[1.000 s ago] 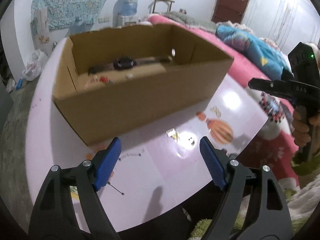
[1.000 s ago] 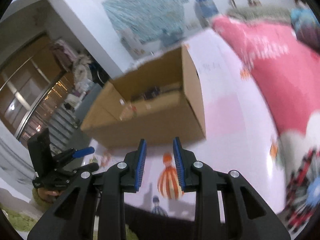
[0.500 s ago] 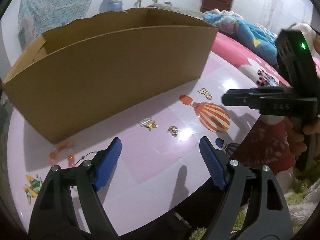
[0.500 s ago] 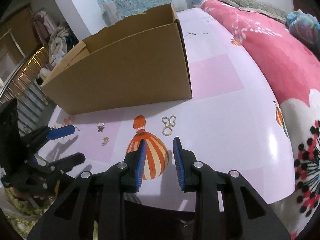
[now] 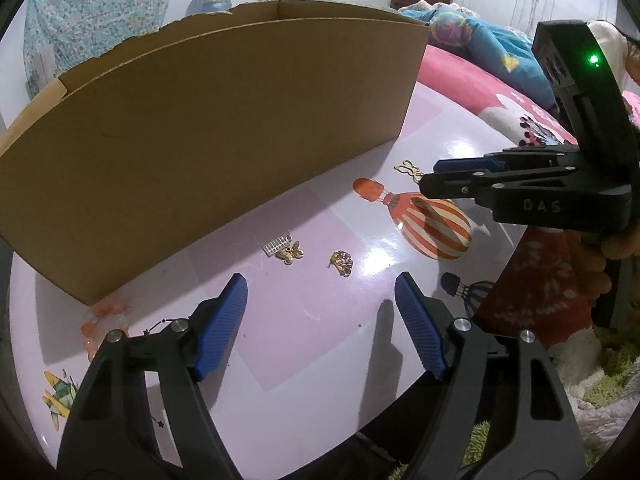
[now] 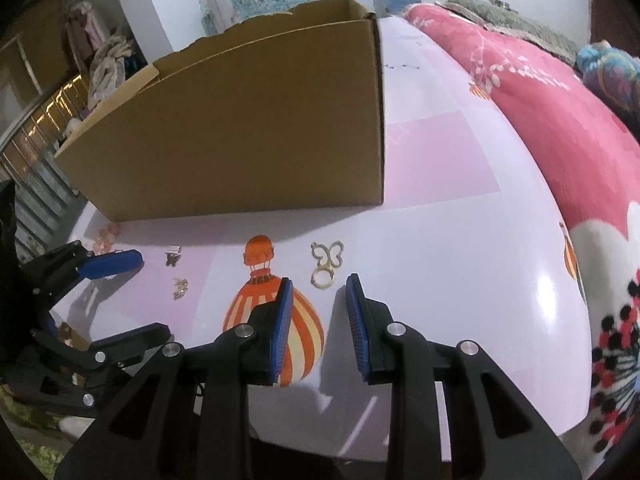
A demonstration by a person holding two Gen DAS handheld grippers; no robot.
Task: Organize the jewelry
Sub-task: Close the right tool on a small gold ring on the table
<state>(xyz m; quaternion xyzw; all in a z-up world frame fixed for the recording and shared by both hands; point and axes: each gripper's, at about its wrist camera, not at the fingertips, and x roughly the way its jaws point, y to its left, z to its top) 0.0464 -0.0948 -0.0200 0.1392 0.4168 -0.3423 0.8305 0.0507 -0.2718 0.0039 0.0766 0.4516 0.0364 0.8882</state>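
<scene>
At left centre of the left wrist view, the box (image 5: 224,136) stands on the tabletop (image 5: 320,320). Two charms (image 5: 294,254) lie ahead of the wide-open, empty left tool (image 5: 320,300). Pick-up is judged pending. In the right wrist view, the butterfly ring (image 6: 326,266) lies just ahead of the part-open, empty right tool (image 6: 318,300); lowering over it is required next.

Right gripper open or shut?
Open. The right gripper shows a clear gap between its fingers, nothing held, butterfly ring just ahead.

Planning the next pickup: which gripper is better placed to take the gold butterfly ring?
Right. The right gripper points straight at the butterfly ring, jaws open just short of it. The left gripper faces the small gold charms instead.
</scene>
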